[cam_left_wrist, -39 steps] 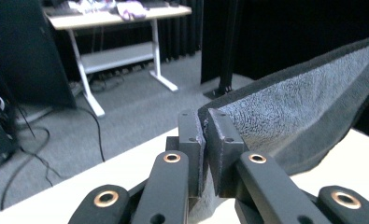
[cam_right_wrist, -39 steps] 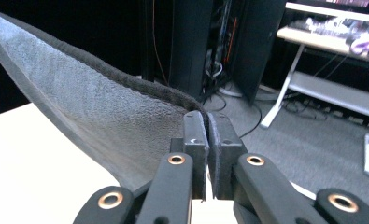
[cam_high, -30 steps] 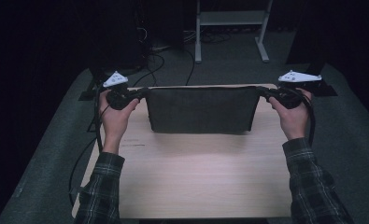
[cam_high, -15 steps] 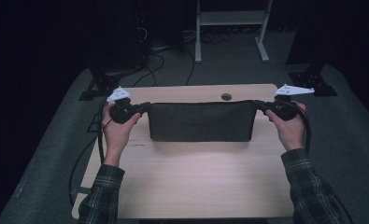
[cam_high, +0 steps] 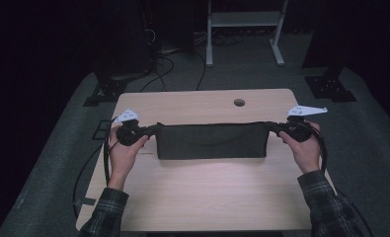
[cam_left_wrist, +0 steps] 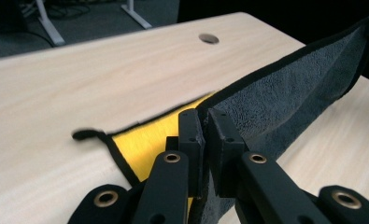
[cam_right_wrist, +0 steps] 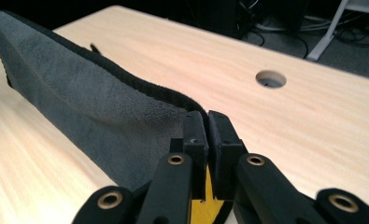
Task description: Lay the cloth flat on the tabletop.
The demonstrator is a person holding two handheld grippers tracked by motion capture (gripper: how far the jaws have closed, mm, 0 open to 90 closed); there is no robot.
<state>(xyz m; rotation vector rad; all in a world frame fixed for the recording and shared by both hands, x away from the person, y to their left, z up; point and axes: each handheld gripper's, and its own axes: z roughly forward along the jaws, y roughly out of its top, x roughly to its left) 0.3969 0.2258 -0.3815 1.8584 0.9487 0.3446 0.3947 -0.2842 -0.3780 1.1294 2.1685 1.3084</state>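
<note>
Across the middle of the high view lay a pale wooden table with a round cable hole near its far edge, standing on grey carpet in a dark room. A white metal frame and loose cables sat on the floor at the top of the frame.

A dark grey cloth hung stretched in the centre of that view, its long axis running left to right across the table, parallel to the far edge. Its top hem was pulled taut between the two tongs, and its lower part trailed toward the tabletop. In the left gripper view a yellow underside with black trim lay flat on the wood at lower centre.

The left gripper was clamped tight on the cloth's left top corner, jaws nearly together with only fabric between them. The right gripper pinched the right top corner the same way. No container stood on the table.
</note>
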